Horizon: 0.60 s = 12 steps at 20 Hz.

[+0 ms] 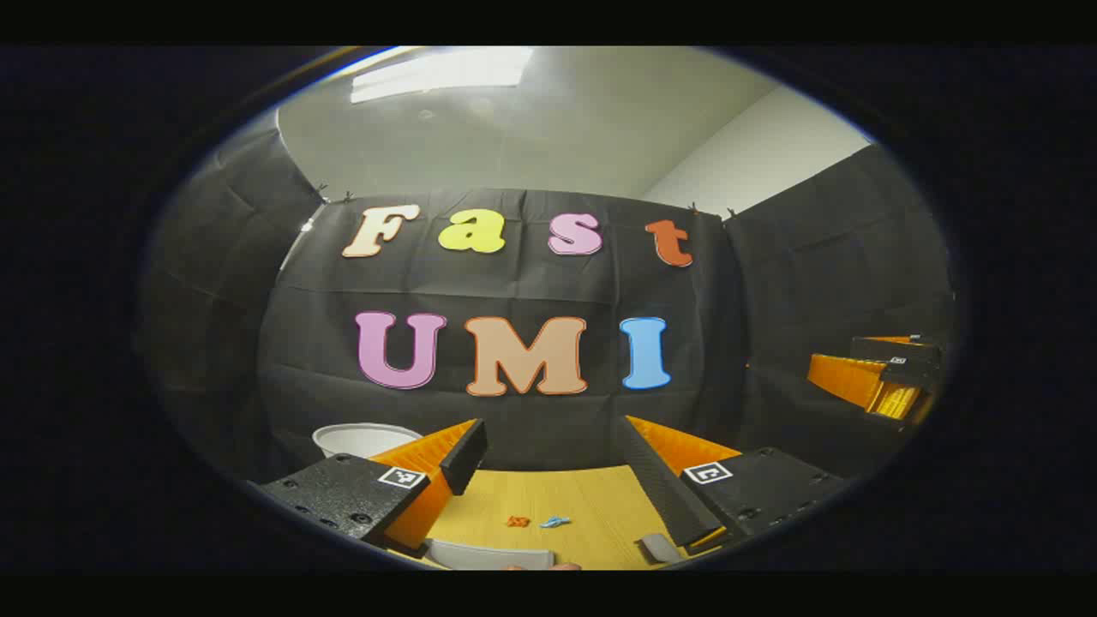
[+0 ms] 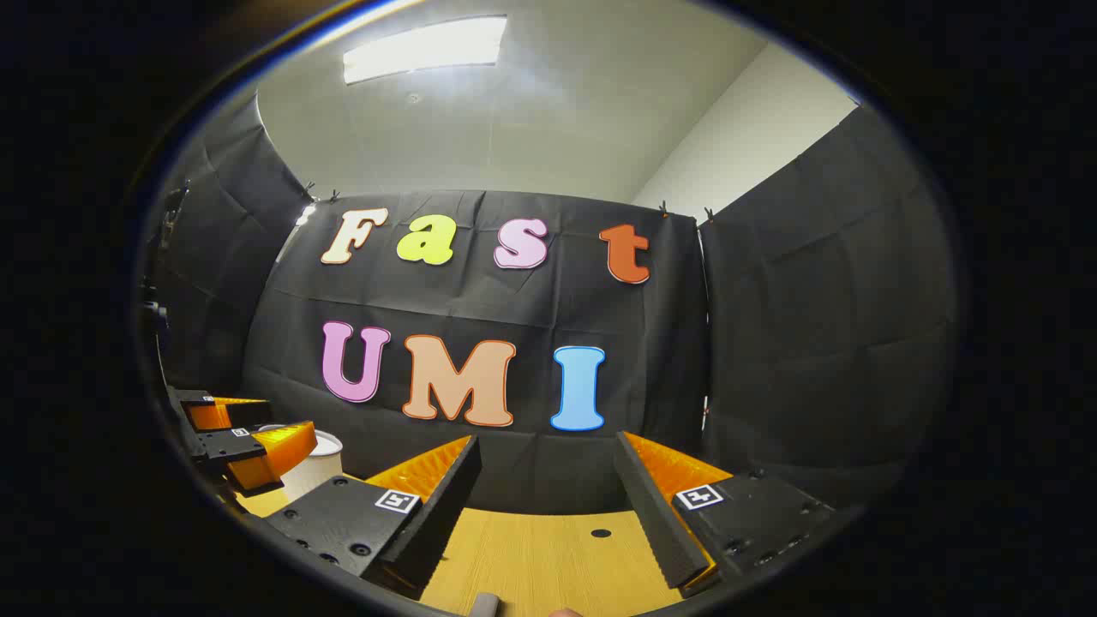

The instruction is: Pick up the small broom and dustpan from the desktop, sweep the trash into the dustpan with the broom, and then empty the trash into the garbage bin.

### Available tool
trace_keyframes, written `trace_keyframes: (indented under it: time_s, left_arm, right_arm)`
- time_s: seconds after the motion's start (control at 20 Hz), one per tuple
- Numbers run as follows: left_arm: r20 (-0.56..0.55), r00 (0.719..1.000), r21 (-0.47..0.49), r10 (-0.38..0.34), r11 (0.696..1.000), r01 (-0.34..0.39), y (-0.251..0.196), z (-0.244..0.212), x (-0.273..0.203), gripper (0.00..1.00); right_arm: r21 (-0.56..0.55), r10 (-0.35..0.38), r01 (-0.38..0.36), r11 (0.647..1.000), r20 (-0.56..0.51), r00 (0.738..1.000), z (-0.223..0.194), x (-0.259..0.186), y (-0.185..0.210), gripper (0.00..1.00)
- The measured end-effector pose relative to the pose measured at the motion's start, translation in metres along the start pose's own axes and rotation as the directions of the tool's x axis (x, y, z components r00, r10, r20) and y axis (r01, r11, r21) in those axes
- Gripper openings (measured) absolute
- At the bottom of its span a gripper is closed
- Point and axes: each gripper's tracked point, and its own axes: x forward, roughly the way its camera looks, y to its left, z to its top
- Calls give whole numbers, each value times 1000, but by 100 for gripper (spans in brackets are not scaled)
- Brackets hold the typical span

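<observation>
left gripper view: your left gripper (image 1: 548, 458) hangs above the wooden desktop (image 1: 591, 501) with its fingers spread wide and nothing between them. on the desktop between the fingers lie two bits of trash, an orange scrap (image 1: 517, 521) and a blue scrap (image 1: 554, 521) just beside it, apart from each other. at the bottom edge a pale flat piece (image 1: 493, 557) and a grey rounded piece (image 1: 658, 547) show; whether these are the dustpan and the broom cannot be told. a white garbage bin (image 1: 356, 439) stands at the far left of the desktop, against the booth wall, partly behind the left finger. your right gripper (image 1: 883, 377) shows at the far right, raised and well apart from the trash.

right gripper view: your right gripper (image 2: 548, 488) is likewise released, fingers wide, empty, over the desktop (image 2: 548, 557). a small dark hole (image 2: 601, 533) marks the desktop between the fingers. a grey rounded tip (image 2: 485, 604) shows at the bottom edge. your left gripper (image 2: 244, 441) appears at the left, just in front of the garbage bin (image 2: 317, 467).
</observation>
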Motion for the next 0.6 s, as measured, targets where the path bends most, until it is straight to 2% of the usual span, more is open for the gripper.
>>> trace_keyframes:
  time_s: [0.05,0.35,0.4,0.45,0.6]
  left_arm:
    - [7,1000,4,2,1000,-2,1,2,-1,93]
    - [8,1000,18,11,1000,-11,-1,4,-3,93]
    - [6,1000,20,14,1000,-14,0,3,-3,98]
    - [4,1000,20,16,1000,-16,-1,3,-3,93]
    - [-1,1000,28,24,999,-24,-4,1,-3,93]
  right_arm:
    - [0,1,-1,1000,4,1000,1,0,1,92]
    - [6,29,-29,1000,7,1000,-1,-3,4,92]
    - [8,31,-31,999,2,1000,-3,-4,3,92]
    - [8,29,-29,1000,0,1000,-3,-2,0,92]
    - [21,30,-29,999,-7,1000,-6,-3,-6,92]
